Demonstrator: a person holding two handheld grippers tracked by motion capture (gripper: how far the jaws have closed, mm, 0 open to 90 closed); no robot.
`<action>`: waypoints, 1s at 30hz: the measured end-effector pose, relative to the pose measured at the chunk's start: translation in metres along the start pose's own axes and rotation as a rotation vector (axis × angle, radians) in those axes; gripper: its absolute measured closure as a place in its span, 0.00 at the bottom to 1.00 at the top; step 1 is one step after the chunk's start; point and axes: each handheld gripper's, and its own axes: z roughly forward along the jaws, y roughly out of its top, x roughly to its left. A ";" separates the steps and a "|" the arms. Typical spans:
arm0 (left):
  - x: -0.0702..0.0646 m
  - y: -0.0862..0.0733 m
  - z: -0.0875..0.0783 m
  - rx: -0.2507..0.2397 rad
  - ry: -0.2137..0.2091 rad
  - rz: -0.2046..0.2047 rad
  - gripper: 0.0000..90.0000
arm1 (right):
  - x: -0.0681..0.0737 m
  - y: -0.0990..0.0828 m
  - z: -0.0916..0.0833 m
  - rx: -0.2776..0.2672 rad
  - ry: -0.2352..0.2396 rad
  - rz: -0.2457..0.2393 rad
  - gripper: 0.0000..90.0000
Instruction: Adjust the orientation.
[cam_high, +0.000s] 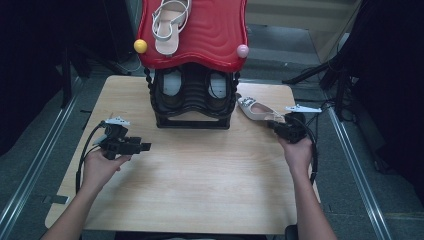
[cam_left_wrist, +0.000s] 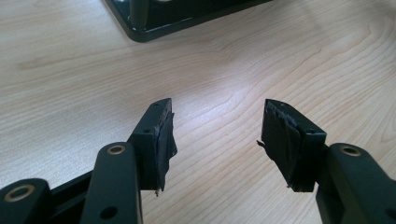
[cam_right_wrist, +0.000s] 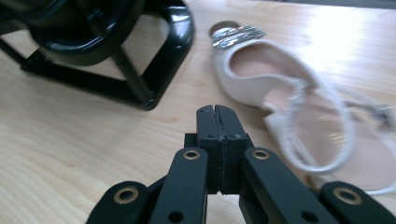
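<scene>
A white strappy sandal (cam_high: 252, 107) (cam_right_wrist: 261, 70) lies on the wooden table (cam_high: 200, 180), just right of a black shoe rack (cam_high: 192, 100) (cam_right_wrist: 154, 70). My right gripper (cam_high: 272, 125) (cam_right_wrist: 216, 112) is shut with nothing between its jaws, its tips just short of the sandal's heel straps and to their left. A matching white sandal (cam_high: 167, 25) rests on the rack's red top shelf (cam_high: 215, 35). My left gripper (cam_high: 145, 146) (cam_left_wrist: 217, 126) is held open over bare wood at the table's left, pointing toward the rack's base (cam_left_wrist: 154, 23).
White-lined shoes (cam_high: 172, 82) sit inside the rack's black tier. A yellow ball (cam_high: 140, 46) and a pink ball (cam_high: 242, 50) cap the red shelf's front corners. Cables trail from both grippers. Metal rails run along the floor on each side of the table.
</scene>
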 end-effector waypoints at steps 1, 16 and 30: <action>0.000 0.000 0.000 0.002 -0.006 -0.001 0.49 | -0.005 0.002 -0.002 -0.002 -0.009 0.007 1.00; -0.001 0.000 0.000 0.007 -0.013 0.004 0.49 | -0.050 -0.006 -0.013 0.022 -0.121 0.054 1.00; -0.002 0.000 0.002 0.011 -0.015 0.013 0.49 | -0.073 -0.018 -0.007 0.045 -0.188 0.082 1.00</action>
